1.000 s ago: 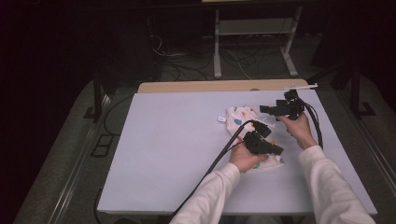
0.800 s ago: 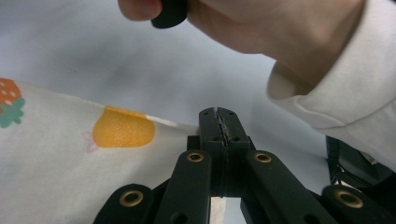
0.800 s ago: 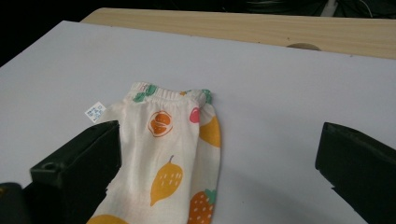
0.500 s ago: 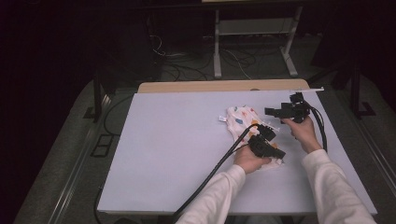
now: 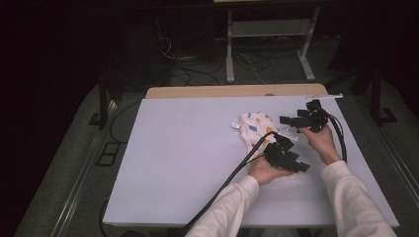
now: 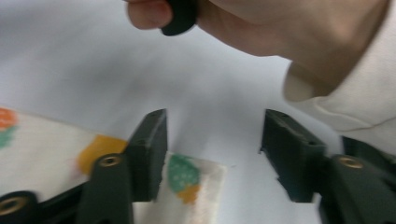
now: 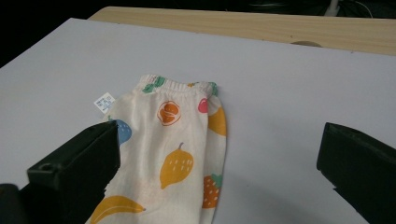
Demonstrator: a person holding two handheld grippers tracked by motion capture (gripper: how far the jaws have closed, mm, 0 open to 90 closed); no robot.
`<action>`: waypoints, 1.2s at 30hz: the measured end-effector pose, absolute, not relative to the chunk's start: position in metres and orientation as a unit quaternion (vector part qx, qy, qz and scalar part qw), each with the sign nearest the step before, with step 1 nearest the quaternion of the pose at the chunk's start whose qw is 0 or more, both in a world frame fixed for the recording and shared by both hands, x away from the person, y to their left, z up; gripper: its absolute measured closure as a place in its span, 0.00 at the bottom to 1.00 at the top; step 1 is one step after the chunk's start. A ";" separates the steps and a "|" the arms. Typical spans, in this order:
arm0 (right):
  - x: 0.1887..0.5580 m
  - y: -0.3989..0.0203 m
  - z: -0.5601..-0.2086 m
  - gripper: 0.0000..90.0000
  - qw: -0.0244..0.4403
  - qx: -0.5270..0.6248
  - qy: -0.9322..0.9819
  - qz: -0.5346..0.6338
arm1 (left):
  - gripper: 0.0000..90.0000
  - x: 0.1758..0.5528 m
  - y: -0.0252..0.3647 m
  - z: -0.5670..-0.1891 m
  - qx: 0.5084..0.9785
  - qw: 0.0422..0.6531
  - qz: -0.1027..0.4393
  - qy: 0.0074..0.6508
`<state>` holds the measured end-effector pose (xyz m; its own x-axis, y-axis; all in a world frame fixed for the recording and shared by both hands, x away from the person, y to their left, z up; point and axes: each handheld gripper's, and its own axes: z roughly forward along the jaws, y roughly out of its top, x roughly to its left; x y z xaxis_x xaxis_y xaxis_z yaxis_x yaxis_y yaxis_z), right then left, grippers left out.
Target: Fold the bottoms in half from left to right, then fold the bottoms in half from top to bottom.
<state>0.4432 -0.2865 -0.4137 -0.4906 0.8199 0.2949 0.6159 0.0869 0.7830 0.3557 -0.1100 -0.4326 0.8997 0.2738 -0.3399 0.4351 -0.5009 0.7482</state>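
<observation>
A small white garment (image 5: 256,127) printed with coloured fruit lies flat on the table's right half. In the right gripper view the garment (image 7: 177,135) runs up between the wide jaws, its waistband far and a white tag (image 7: 103,101) at its left. My right gripper (image 5: 287,125) hovers open at the garment's right edge, holding nothing. My left gripper (image 5: 297,164) is open low over the garment's near end. In the left gripper view one jaw rests over a garment corner (image 6: 191,175), and the left gripper (image 6: 212,126) has bare table between its jaws.
The pale grey table top (image 5: 178,148) has free room to the left of the garment. A wooden strip (image 5: 237,92) runs along the far edge. The person's right hand and white sleeve (image 6: 327,60) sit close ahead of the left gripper. Cables trail from both grippers.
Both grippers have drifted slightly to the right. The left hand has slid a little toward the near edge over the garment's end. The garment has stayed where it was.
</observation>
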 end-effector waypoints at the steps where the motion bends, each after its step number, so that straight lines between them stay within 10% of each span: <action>1: 0.443 -0.287 -0.414 0.00 0.110 0.492 0.729 0.463 | 0.39 0.355 -0.109 -0.431 0.863 0.455 -0.080 0.205; 16: 0.432 -0.287 -0.412 0.00 0.116 0.491 0.721 0.476 | 0.03 0.370 -0.061 -0.408 0.841 0.478 -0.038 0.251; 36: 0.432 -0.282 -0.413 0.00 0.109 0.483 0.729 0.473 | 0.00 0.397 -0.017 -0.397 0.829 0.482 0.005 0.284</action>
